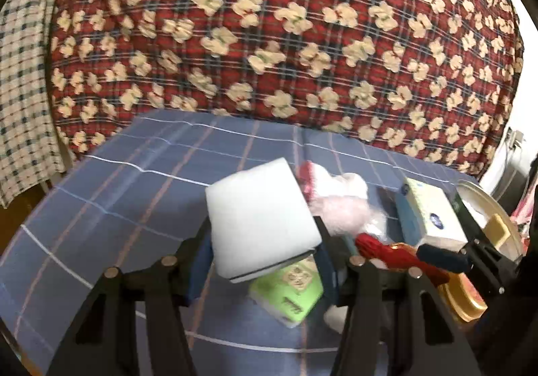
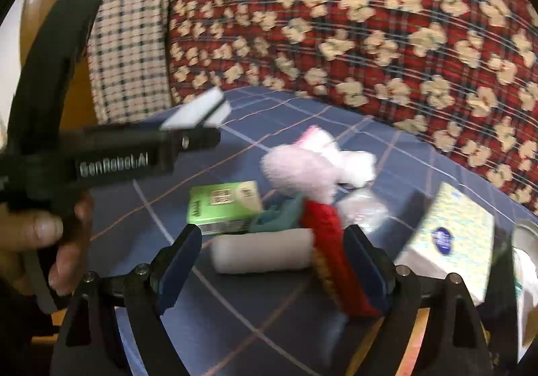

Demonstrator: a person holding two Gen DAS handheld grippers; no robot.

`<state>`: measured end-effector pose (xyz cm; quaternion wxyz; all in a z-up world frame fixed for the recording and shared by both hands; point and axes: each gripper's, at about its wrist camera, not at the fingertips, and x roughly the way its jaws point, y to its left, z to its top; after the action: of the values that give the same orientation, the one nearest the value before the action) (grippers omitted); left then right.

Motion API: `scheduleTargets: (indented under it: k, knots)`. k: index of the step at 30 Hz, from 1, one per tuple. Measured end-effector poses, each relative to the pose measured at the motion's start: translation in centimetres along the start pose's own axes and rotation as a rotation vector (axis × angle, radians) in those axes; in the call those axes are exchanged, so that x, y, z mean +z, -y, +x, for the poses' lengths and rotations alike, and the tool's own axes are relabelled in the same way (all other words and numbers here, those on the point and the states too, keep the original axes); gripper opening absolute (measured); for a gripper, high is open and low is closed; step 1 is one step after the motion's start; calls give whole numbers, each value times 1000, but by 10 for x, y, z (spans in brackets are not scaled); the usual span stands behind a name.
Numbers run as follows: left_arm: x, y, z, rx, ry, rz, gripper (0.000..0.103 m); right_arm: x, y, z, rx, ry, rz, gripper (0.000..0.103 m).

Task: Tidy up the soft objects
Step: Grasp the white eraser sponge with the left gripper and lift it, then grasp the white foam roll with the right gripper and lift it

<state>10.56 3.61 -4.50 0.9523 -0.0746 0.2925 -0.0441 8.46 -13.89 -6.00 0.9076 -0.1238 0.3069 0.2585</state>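
A white foam block (image 1: 260,218) is lifted and tilted above the blue checked cloth (image 1: 111,194), beside a pink plush toy (image 2: 302,171).

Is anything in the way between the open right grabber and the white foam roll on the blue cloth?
Nothing visible blocks it. The right gripper is open, and the white foam roll lies straight ahead between its fingers. The red knitted piece only crosses the roll's right end, beside the right finger.

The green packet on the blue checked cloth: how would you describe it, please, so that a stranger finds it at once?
Start at the blue checked cloth in front of the red flowered quilt. Near its middle lies a heap of soft things around a pink plush toy. The green packet lies left of the toy, behind the white roll, the only green, printed, box-shaped thing.
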Motion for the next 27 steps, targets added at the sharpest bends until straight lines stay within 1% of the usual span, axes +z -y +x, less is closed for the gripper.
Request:
scheduleTargets:
  k: [4, 5, 8, 10, 14, 18, 19, 22, 25, 27]
  knots:
    - [-5, -7, 7, -7, -28, -13, 54, -1, -8, 18, 55, -46, -18, 88]
    - [-7, -8, 9, -10, -33, -14, 54, -1, -8, 26, 62, -79, -17, 88]
    - [-13, -7, 10, -17, -44, -17, 54, -3, -7, 40, 1, -130, -33, 88]
    - [-15, -7, 11, -10, -46, -12, 54, -4, -3, 48, 12, -174, -21, 88]
    - [-19, -7, 14, -10, -53, -19, 54, -3, -3, 50, -33, -184, -32, 88]
    - [-23, -8, 17, -5, -61, -26, 54, -4, -2, 50, -39, -191, -25, 90]
    - [-24, -8, 17, -6, -62, -27, 54, -4, -3, 52, -42, -204, -27, 90]
    - [-25, -7, 18, 1, -59, -23, 54, -4, -2, 62, -40, -246, -26, 91]
    - [-25, -8, 18, 1, -53, -24, 54, -3, 2, 64, -22, -254, -10, 91]
    - [-25, -9, 17, -1, -47, -29, 54, -3, 6, 64, -4, -254, 10, 86]
